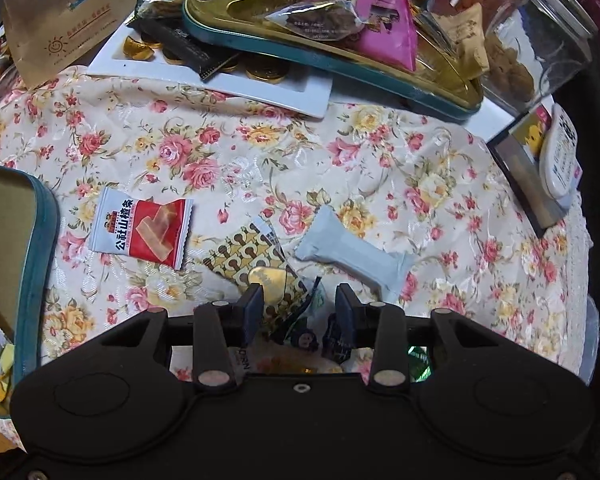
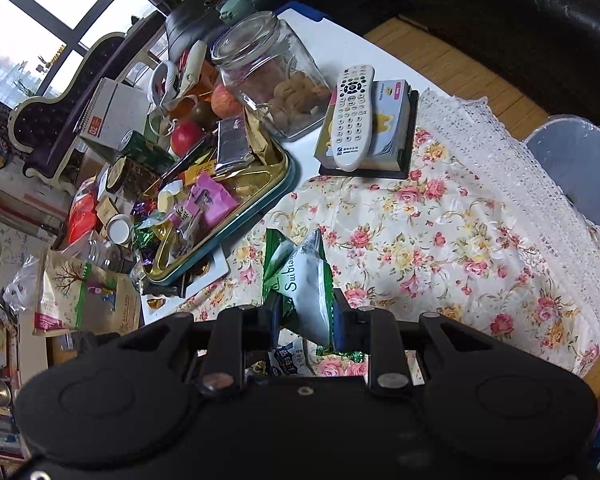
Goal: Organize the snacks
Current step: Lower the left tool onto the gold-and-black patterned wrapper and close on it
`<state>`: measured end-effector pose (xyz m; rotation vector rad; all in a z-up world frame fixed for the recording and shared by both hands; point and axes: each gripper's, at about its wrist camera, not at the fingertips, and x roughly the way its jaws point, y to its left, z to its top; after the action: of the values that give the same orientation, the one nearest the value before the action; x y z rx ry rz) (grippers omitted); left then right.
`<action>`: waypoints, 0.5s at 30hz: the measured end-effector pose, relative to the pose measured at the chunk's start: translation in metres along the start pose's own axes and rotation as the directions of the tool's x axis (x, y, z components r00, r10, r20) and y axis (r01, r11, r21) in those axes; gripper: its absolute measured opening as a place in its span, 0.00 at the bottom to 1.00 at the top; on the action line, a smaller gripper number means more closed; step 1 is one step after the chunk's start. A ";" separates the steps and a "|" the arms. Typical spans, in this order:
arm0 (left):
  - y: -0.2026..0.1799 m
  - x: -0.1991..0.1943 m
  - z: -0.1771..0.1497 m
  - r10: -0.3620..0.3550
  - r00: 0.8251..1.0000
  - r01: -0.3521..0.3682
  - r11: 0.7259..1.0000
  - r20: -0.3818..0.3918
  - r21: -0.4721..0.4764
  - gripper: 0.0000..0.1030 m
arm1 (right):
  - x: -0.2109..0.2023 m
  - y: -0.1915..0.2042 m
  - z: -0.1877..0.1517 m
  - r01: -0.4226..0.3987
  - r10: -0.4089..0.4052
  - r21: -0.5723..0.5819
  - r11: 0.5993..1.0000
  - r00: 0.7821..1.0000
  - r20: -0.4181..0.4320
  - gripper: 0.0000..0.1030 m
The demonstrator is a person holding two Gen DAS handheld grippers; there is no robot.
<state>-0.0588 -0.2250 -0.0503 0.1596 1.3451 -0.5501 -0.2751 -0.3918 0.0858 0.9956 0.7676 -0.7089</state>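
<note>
Below, left gripper (image 1: pixel 299 300): jaws spread, hovered over patterned gold packet (image 1: pixel 252 258).
Right gripper (image 2: pixel 307 314): clamped on green-and-white snack packet (image 2: pixel 306 280) above floral cloth (image 2: pixel 440 240).

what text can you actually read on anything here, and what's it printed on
"公社山楂条": red and white snack packet on the floral cloth.
"Suibia": green and white packet clamped in the right tool; the rest is cut off.
"02": white spiral notebook.
Too small or blurred to read: the remote's buttons and logo, the pink packet in the tin tray, the brown paper bag's red print.
</note>
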 end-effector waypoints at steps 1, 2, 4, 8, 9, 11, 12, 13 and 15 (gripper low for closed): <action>0.001 0.002 0.002 0.001 1.000 -0.001 1.000 0.003 -0.017 0.45 | 0.000 0.000 0.000 0.002 -0.002 -0.001 1.000 1.000 0.002 0.26; 0.003 0.006 0.004 0.004 1.000 -0.004 0.999 0.002 -0.036 0.45 | 0.000 0.000 0.000 0.003 -0.003 -0.004 1.000 1.000 0.003 0.26; 0.006 0.013 0.008 0.010 1.000 -0.011 0.998 -0.010 -0.064 0.45 | -0.001 0.001 -0.001 -0.002 0.002 -0.006 1.000 1.000 0.002 0.25; 0.007 0.014 0.008 0.034 0.999 -0.033 0.997 0.012 -0.063 0.45 | -0.002 0.003 -0.001 -0.019 0.019 -0.007 1.000 1.000 -0.001 0.25; 0.007 0.014 0.008 0.037 0.999 -0.036 0.997 0.010 -0.067 0.45 | -0.002 0.005 -0.002 -0.019 0.019 -0.008 1.000 1.000 0.000 0.25; 0.011 0.012 0.006 0.039 0.999 -0.038 0.996 0.010 -0.082 0.45 | -0.001 0.009 -0.002 -0.016 0.016 -0.018 1.000 1.000 0.002 0.25; 0.015 0.010 0.005 0.038 0.999 -0.036 0.995 0.015 -0.095 0.45 | 0.000 0.010 -0.003 -0.015 0.015 -0.022 1.000 1.000 0.002 0.25; 0.018 0.008 0.004 0.040 0.999 -0.037 0.994 0.018 -0.105 0.45 | 0.000 0.011 -0.004 -0.014 0.014 -0.026 1.000 1.000 0.001 0.25; 0.023 0.009 0.005 0.051 0.999 -0.051 0.993 -0.002 -0.105 0.45 | 0.000 0.011 -0.004 -0.020 0.020 -0.030 0.999 1.000 -0.003 0.25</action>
<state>-0.0428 -0.2103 -0.0625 0.1073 1.3622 -0.4357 -0.2668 -0.3837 0.0893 0.9761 0.7675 -0.6769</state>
